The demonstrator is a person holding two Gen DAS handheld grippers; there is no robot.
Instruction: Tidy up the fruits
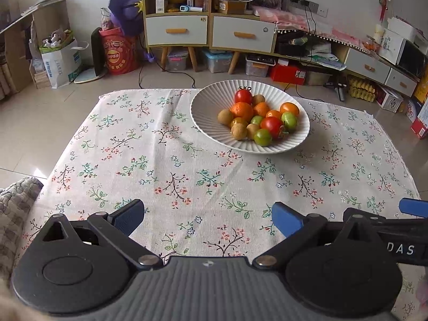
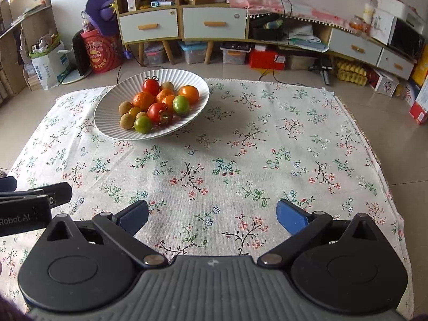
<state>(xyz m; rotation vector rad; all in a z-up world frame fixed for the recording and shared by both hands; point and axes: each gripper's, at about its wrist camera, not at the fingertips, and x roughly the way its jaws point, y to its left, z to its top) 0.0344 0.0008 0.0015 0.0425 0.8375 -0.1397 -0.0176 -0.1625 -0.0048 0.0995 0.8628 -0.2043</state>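
A white ribbed bowl (image 1: pixel 211 112) stands on the floral tablecloth (image 1: pixel 160 165) at the far side. It also shows in the right wrist view (image 2: pixel 112 112). It holds several small fruits: red tomatoes (image 1: pixel 271 126), oranges (image 1: pixel 242 110), green fruits (image 1: pixel 262 137) and brown longans (image 1: pixel 239 131). My left gripper (image 1: pixel 207 218) is open and empty, low over the near cloth, well short of the bowl. My right gripper (image 2: pixel 212 215) is open and empty, to the right of the left one, whose fingers (image 2: pixel 57 191) show at the left edge.
The cloth (image 2: pixel 267 147) covers a low table with floor all around. Cabinets with drawers (image 1: pixel 176 29), storage boxes (image 1: pixel 216 61), a red bucket (image 1: pixel 120 53) and cables line the far wall. A quilted fabric (image 1: pixel 16 206) lies at the near left.
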